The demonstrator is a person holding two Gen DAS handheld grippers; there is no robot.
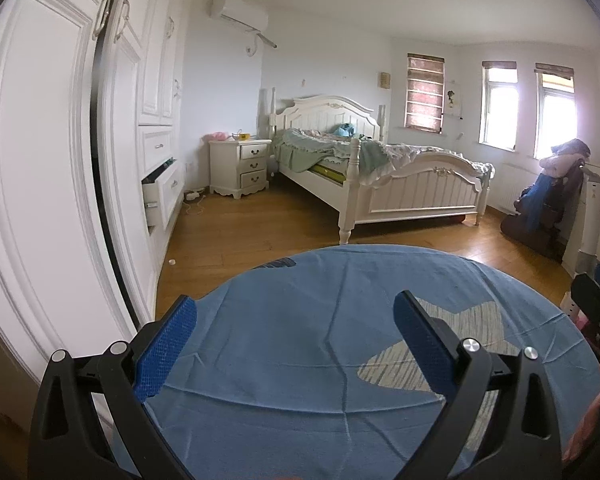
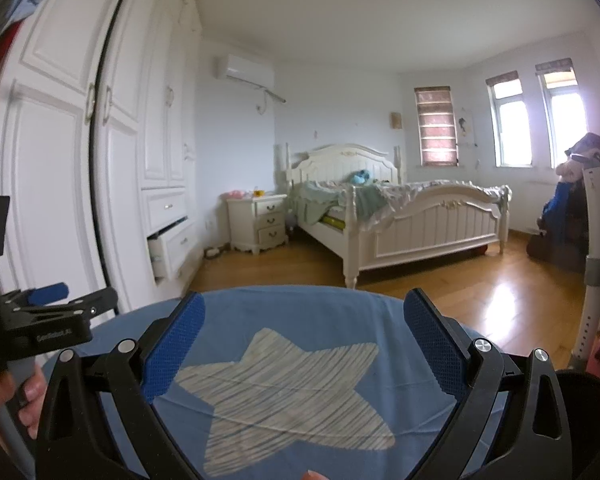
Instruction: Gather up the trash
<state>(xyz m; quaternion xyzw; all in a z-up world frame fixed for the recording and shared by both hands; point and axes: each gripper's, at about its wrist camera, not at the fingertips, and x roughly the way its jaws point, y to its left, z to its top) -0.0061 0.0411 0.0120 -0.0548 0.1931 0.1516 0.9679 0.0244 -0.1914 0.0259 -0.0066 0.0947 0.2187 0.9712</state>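
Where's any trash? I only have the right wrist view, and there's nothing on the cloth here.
Observer: The left wrist view shows a small white bit on the wood floor, close to the foot of the wardrobe. I can't tell what it is.
Operator: Is the left gripper open? I only see it side-on.
Observer: Yes, the left gripper is open, with nothing between its fingers, over the blue cloth.
Operator: Is there anything on the cloth that I'm missing?
Observer: There's a dark patch at the cloth's far edge. It could be print rather than an object; I can't tell.
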